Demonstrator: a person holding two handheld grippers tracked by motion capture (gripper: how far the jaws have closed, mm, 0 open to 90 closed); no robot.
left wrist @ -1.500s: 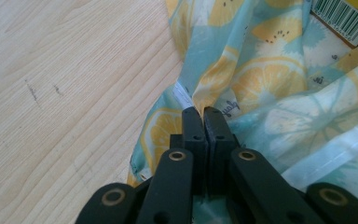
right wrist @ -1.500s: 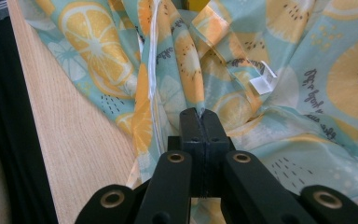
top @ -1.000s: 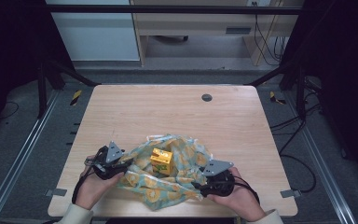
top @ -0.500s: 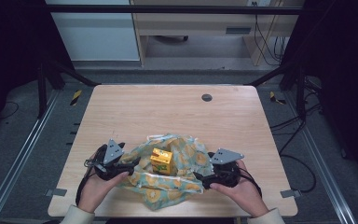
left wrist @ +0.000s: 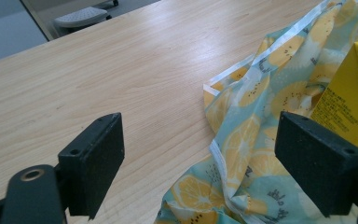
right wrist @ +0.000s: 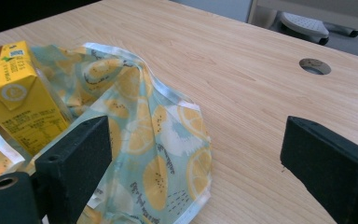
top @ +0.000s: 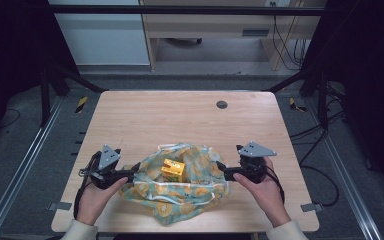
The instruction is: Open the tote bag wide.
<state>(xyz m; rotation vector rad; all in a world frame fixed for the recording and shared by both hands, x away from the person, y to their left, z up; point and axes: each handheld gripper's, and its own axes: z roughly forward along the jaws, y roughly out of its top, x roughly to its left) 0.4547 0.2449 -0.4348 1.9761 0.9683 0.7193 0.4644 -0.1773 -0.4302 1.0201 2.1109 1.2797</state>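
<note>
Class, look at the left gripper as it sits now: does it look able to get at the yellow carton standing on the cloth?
Probably yes. The left gripper is open at the edge of the lemon-print cloth, and the yellow carton stands upright just past it. Only loose folds of cloth lie between them.

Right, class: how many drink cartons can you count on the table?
1. The yellow carton stands on the lemon-print cloth between both grippers; folds might hide others.
</note>
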